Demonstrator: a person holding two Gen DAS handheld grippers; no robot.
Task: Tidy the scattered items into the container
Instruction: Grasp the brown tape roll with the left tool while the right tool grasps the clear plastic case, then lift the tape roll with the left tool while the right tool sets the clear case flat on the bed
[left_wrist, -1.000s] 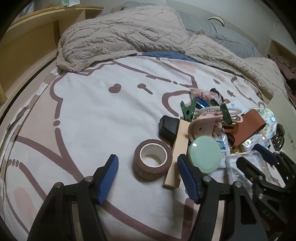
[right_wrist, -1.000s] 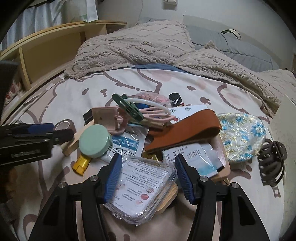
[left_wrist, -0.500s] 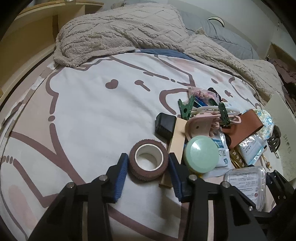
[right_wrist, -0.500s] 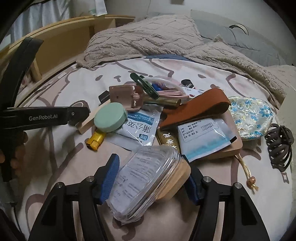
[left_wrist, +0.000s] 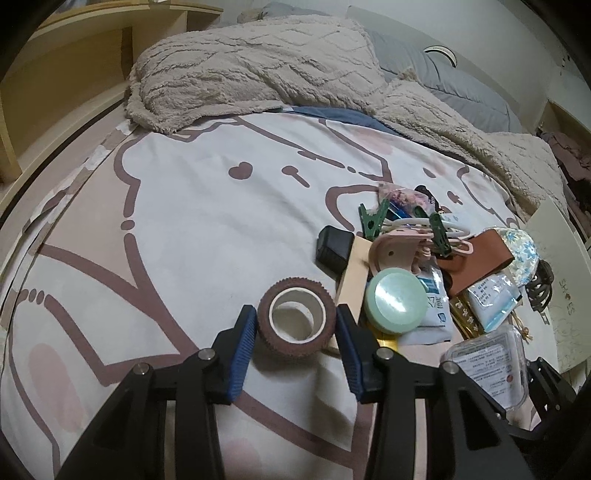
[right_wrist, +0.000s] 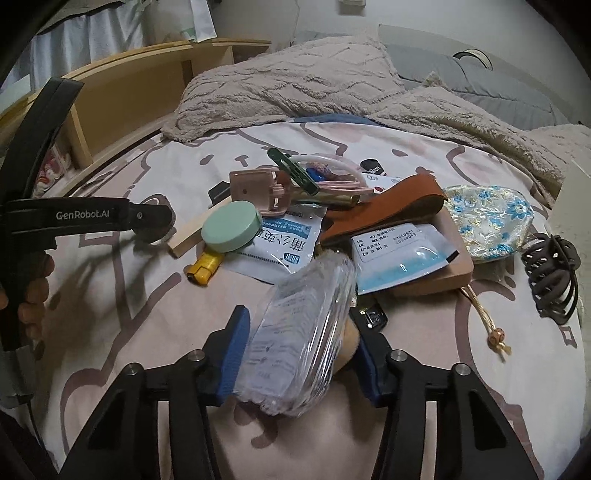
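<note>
Since a second ago your left gripper (left_wrist: 293, 330) has slid forward and narrowed around the tape roll (left_wrist: 296, 320), and your right gripper (right_wrist: 297, 360) has tipped the clear box (right_wrist: 301, 334) up on edge.

Left view: the jaws bracket the roll, right pad touching or all but, left pad a sliver off, so not clamped yet. Squeeze evenly across the ribbed wall, then lift straight up. Careful, the wood block (left_wrist: 351, 271) lies just beside the right pad and the mint lid (left_wrist: 396, 301) sits just past it; either could get nudged. Black case (left_wrist: 334, 249), green clips (left_wrist: 373, 221) and pink holder (left_wrist: 395, 249) crowd behind. White board (left_wrist: 554, 280) at far right may be the container; I cannot tell.

Right view: the jaws are closed on the box, tilted steeply, its tan base against the right pad. Keep the grip firm, it looks slick. Beyond it lie the sachets (right_wrist: 280, 243), brown strap (right_wrist: 384, 210), floral pouch (right_wrist: 487, 218), hair claw (right_wrist: 552, 278) and yellow tube (right_wrist: 205, 267), all loose on the bed (right_wrist: 129, 295). Clear the heap before swinging.
</note>
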